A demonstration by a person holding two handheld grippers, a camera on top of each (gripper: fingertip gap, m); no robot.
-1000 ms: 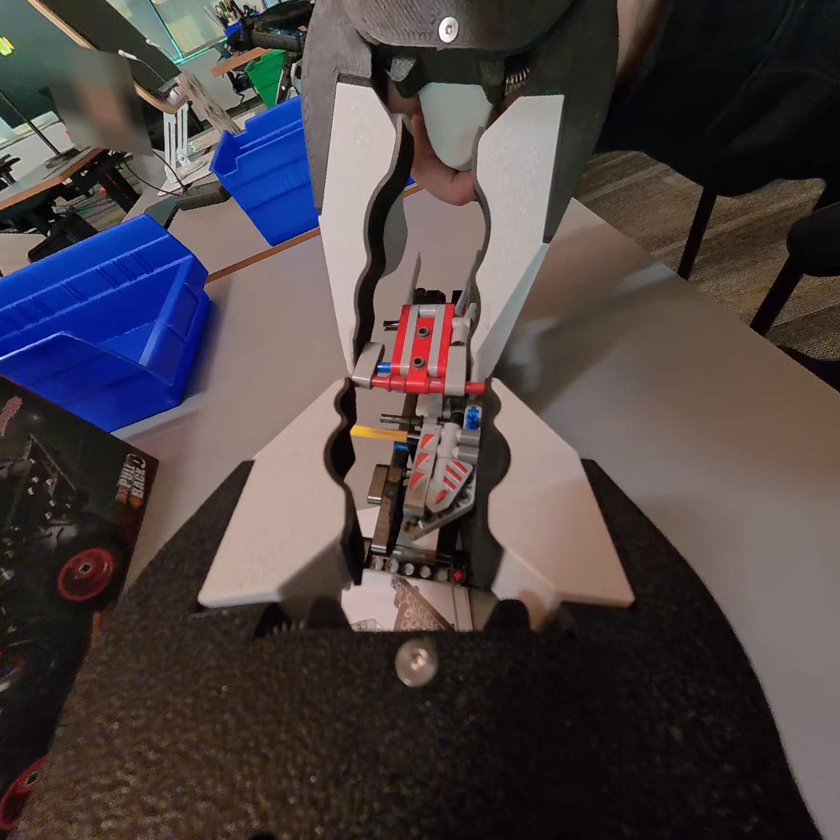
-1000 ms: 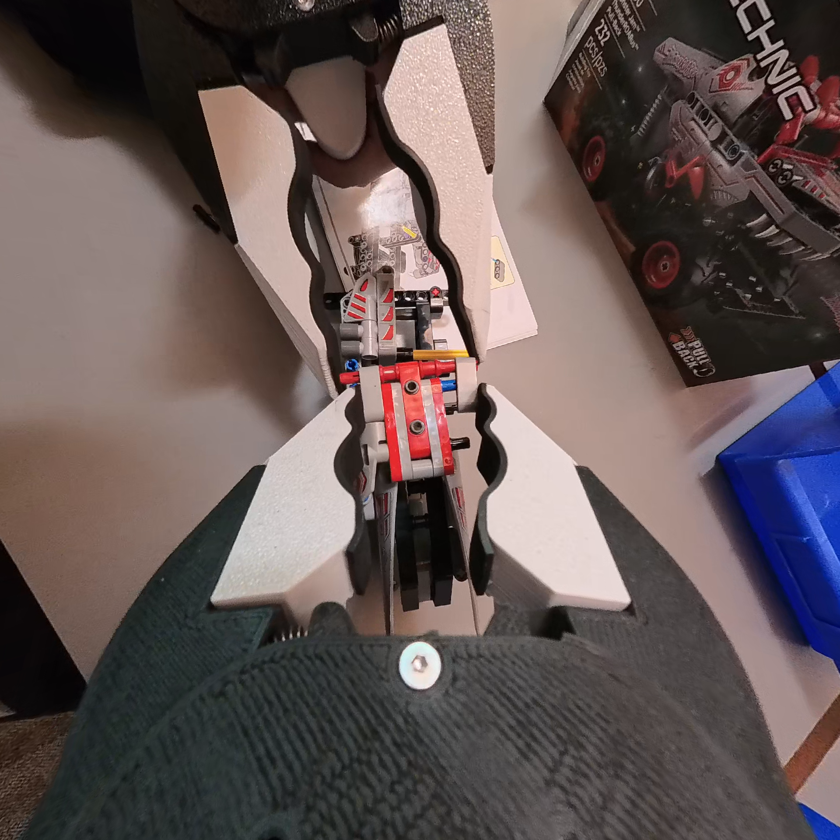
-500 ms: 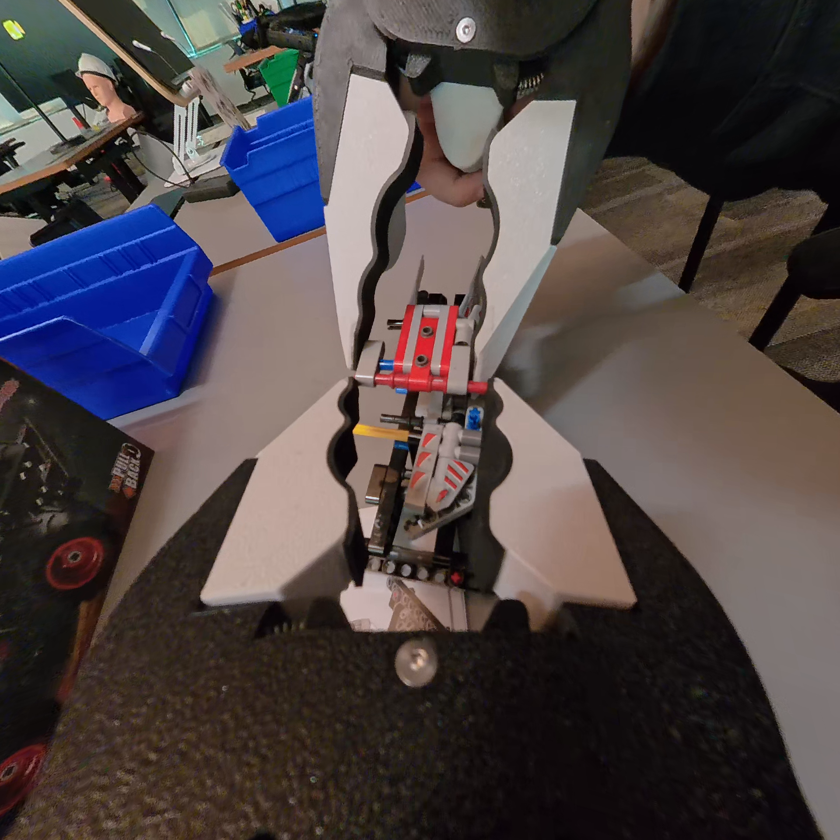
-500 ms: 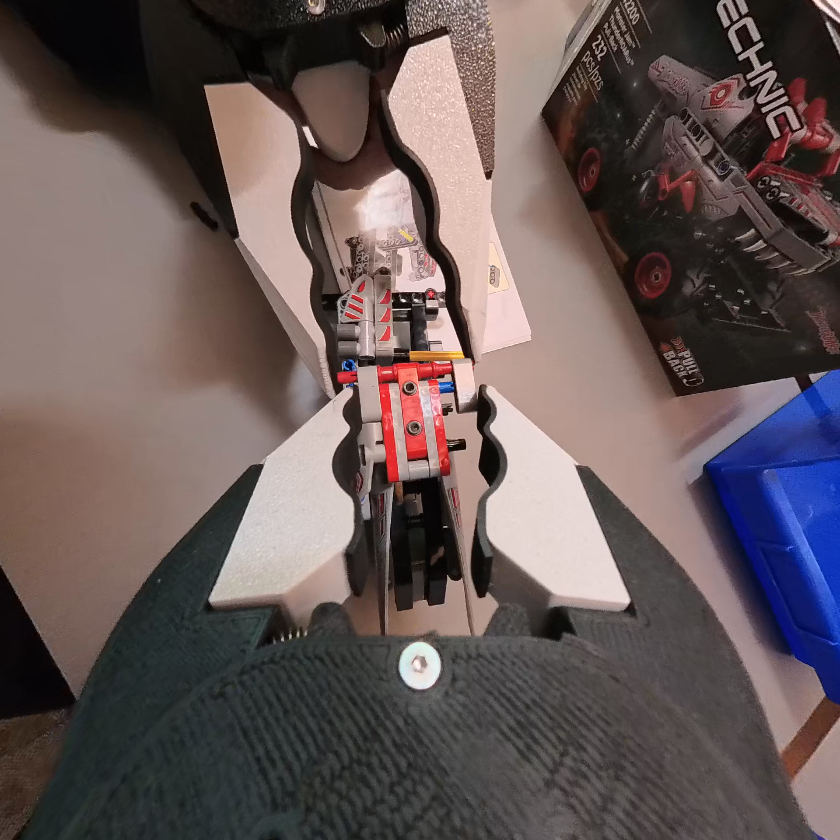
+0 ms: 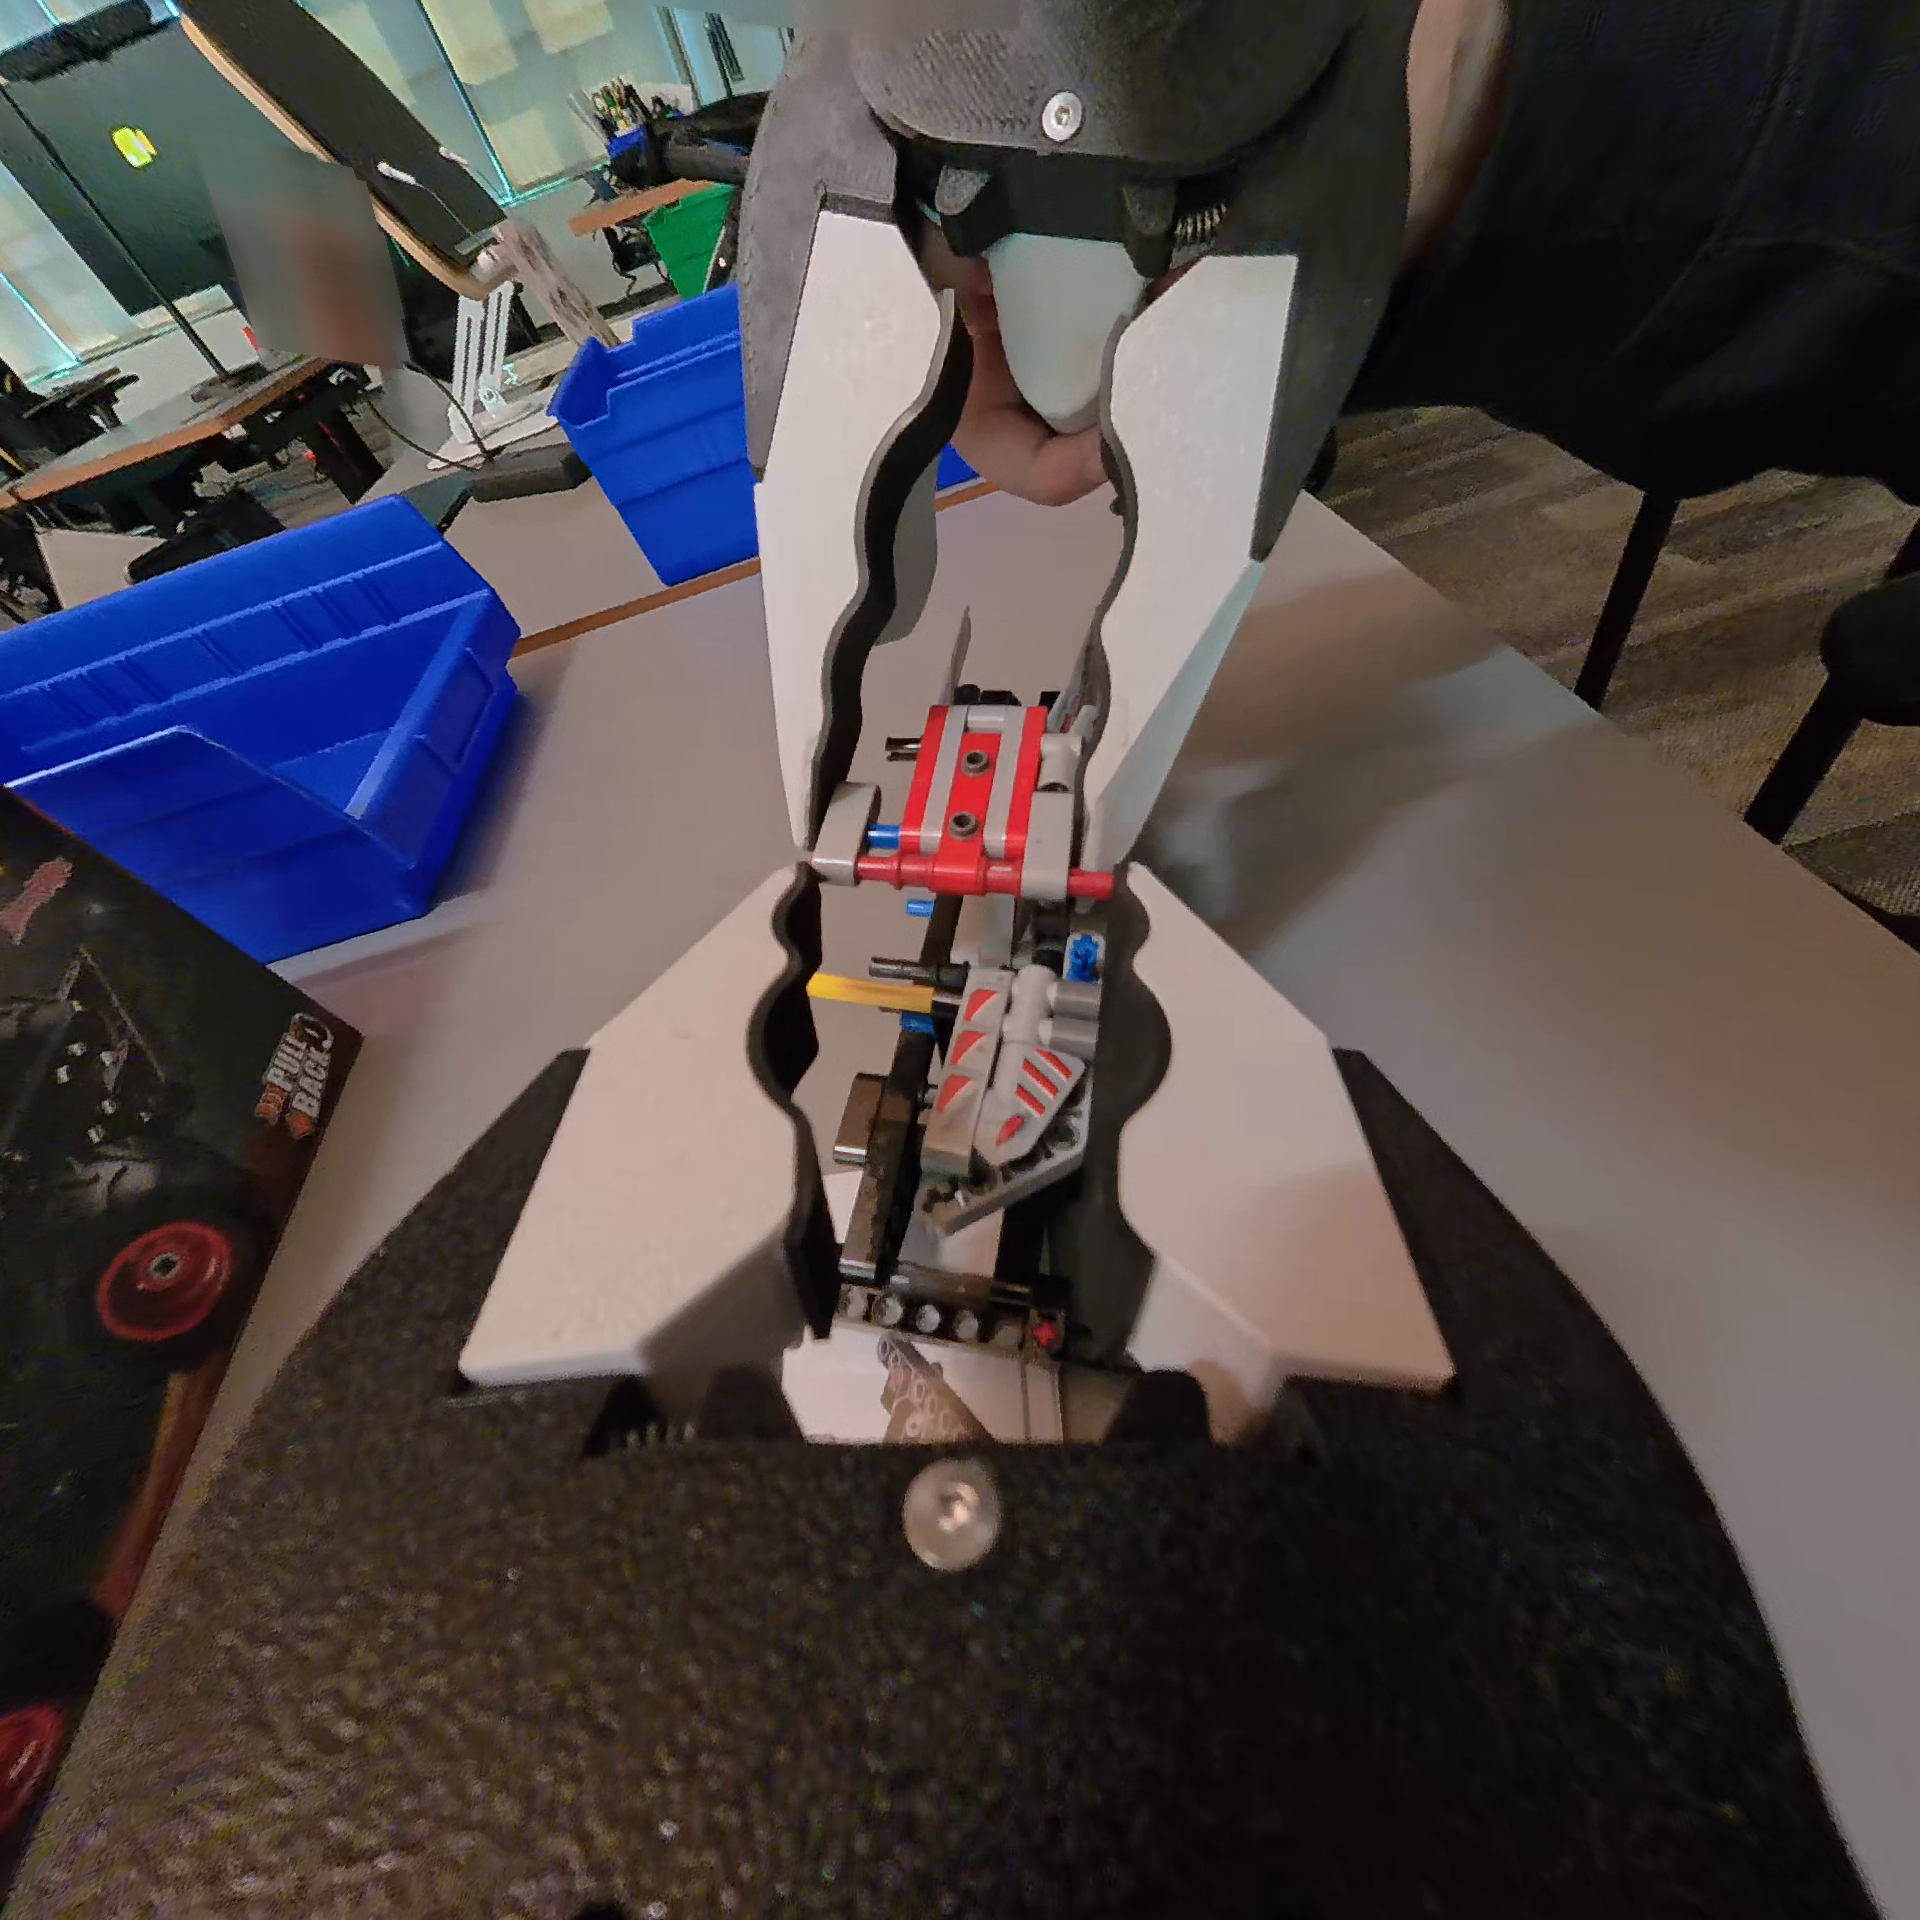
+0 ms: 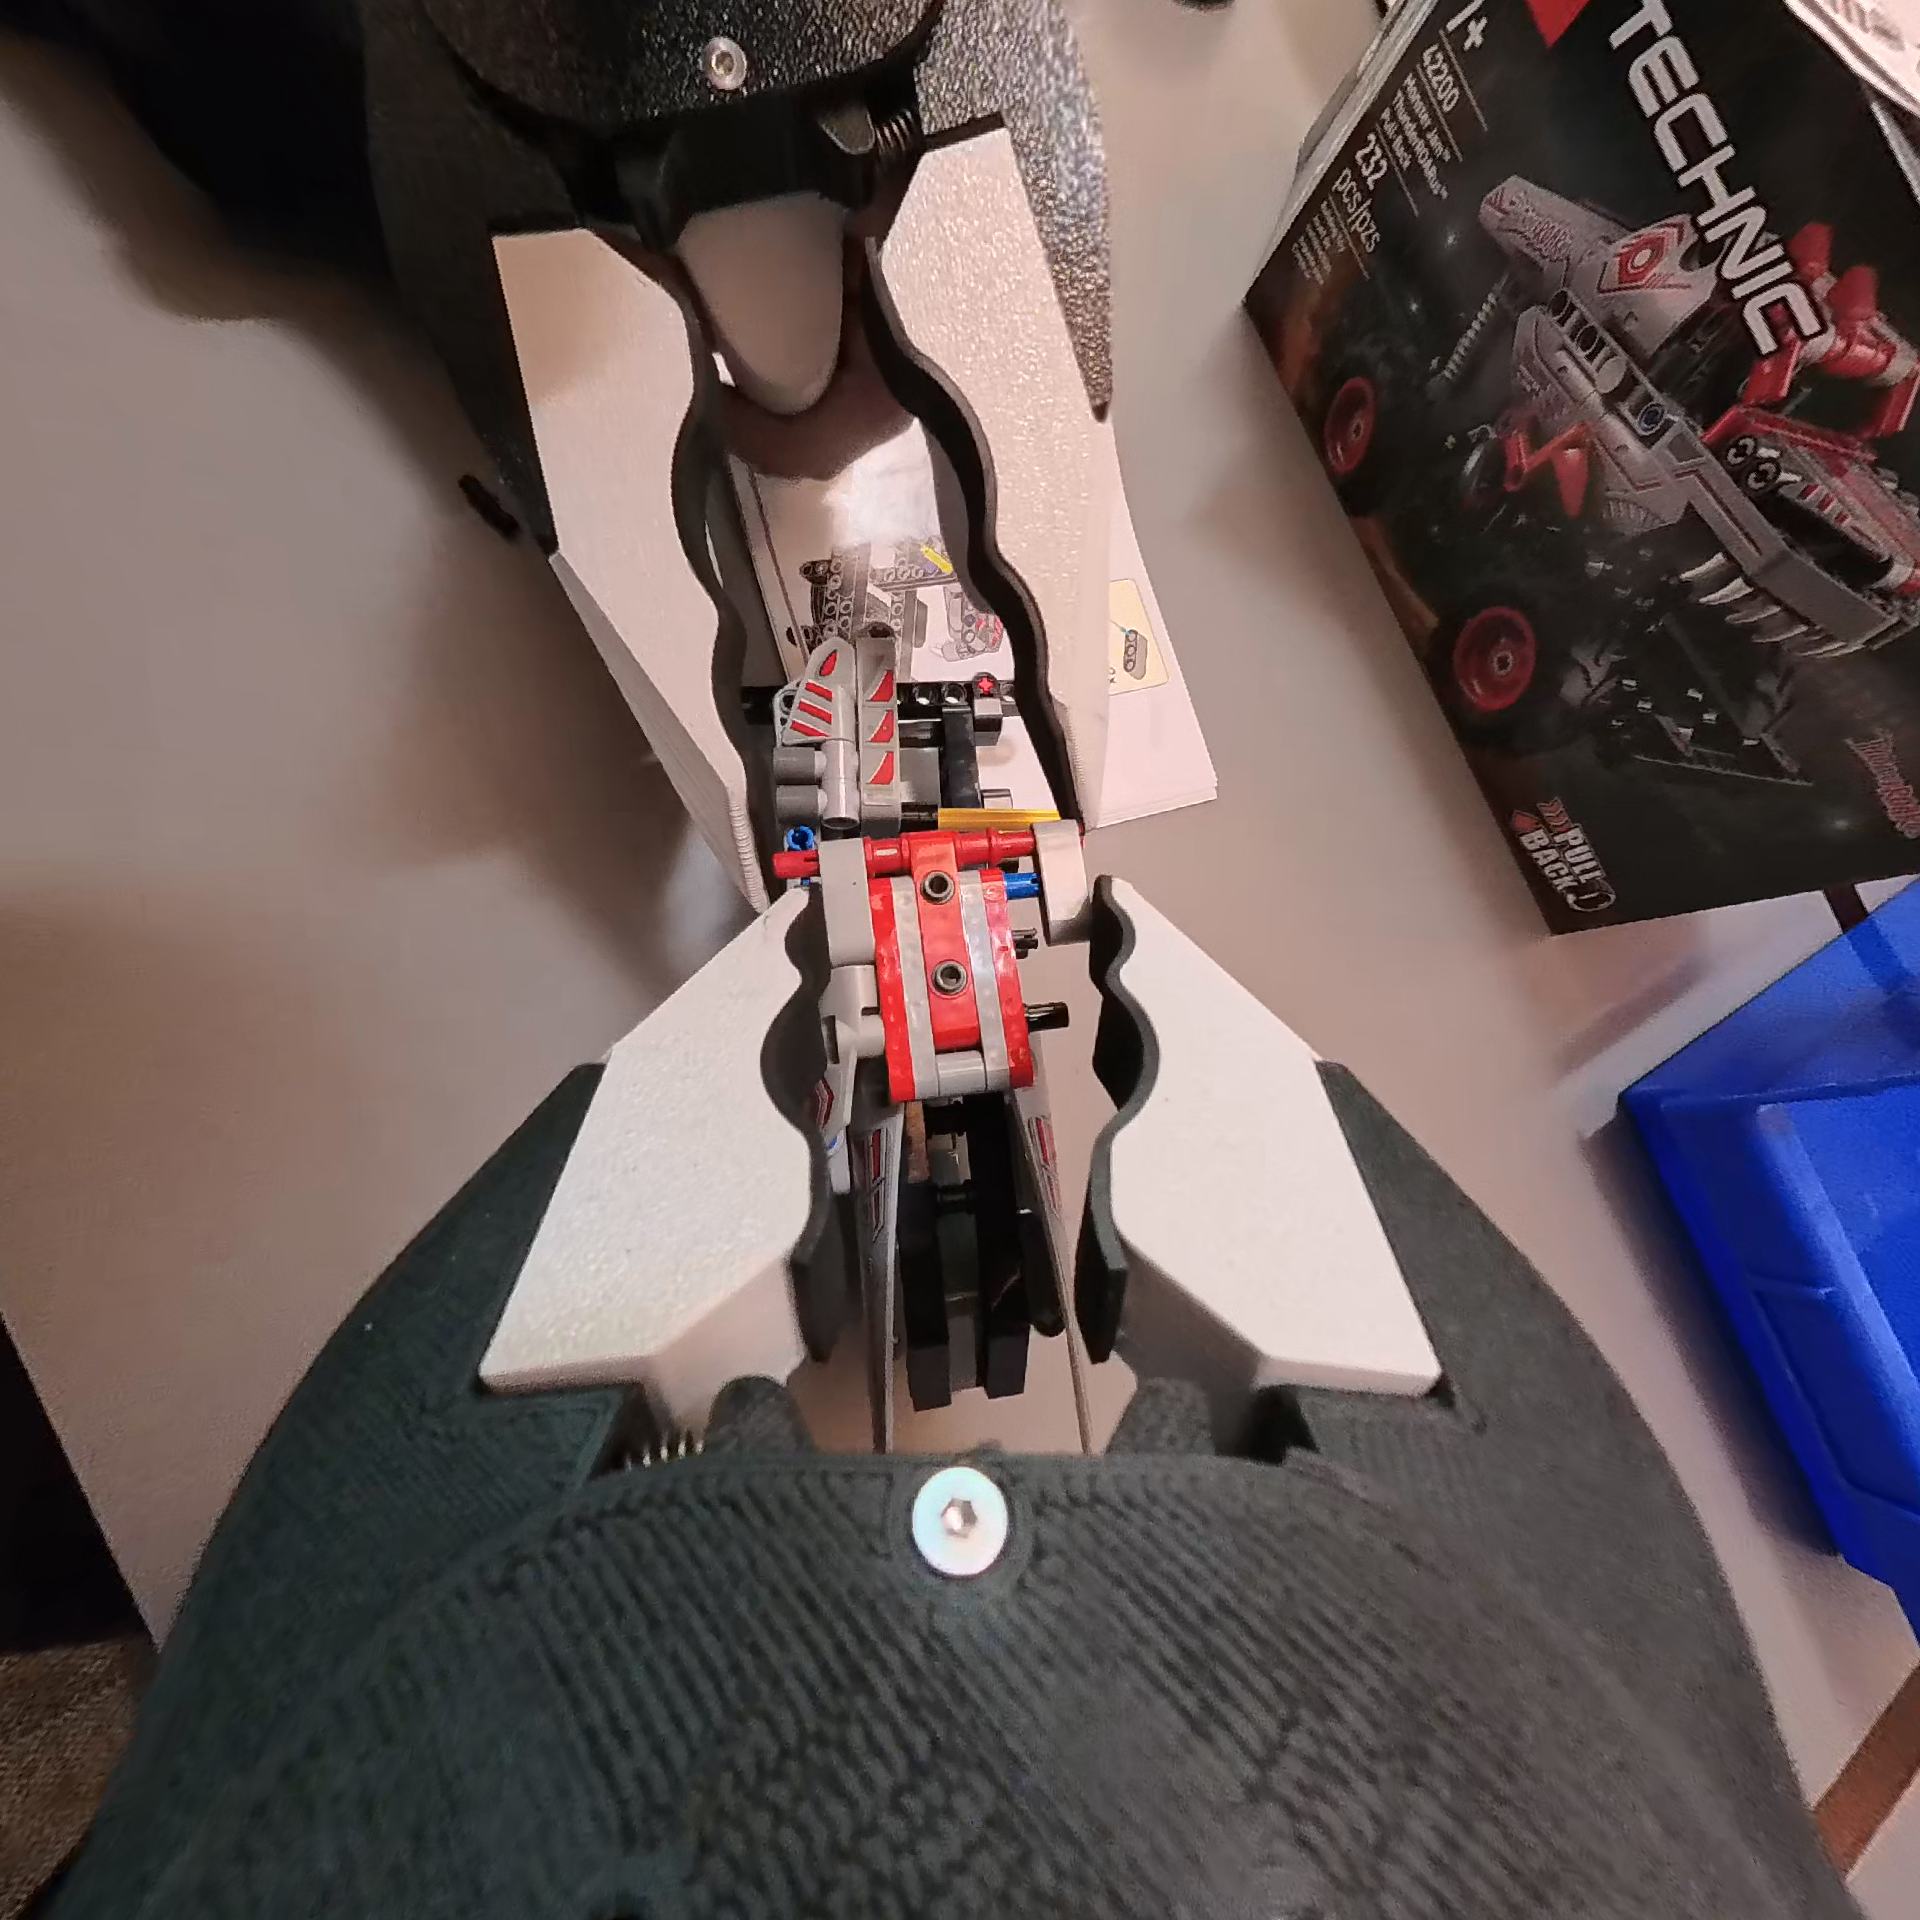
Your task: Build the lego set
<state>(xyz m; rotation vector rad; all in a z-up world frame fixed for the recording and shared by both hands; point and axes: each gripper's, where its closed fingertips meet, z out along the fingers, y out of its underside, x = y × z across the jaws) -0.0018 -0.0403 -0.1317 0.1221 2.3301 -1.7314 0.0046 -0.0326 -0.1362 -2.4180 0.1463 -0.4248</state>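
Observation:
A partly built lego model (image 5: 971, 810) with a red and grey striped top, black frame and a yellow axle hangs above the table between my two grippers, which face each other tip to tip. My left gripper (image 5: 961, 935) is shut on its black and grey lower end. My right gripper (image 6: 951, 914) is shut on the red and grey end (image 6: 945, 977). In the left wrist view the right gripper (image 5: 961, 831) comes in from above, and in the right wrist view the left gripper (image 6: 925, 821) does the same. A hand shows behind each far gripper.
The lego box (image 6: 1621, 468) lies on the grey table (image 5: 1455, 1039), also at the left of the left wrist view (image 5: 125, 1143). An open instruction booklet (image 6: 1132, 707) lies under the grippers. Blue bins (image 5: 260, 748) (image 5: 665, 436) (image 6: 1787, 1247) stand nearby. Chair legs (image 5: 1849, 675) are beyond the table edge. Only a small space, under 4 cm, lies between the two pairs of fingers.
Both grippers and the model between them have swung a little together, so the box and bins have shifted in view. Both grips are unchanged.

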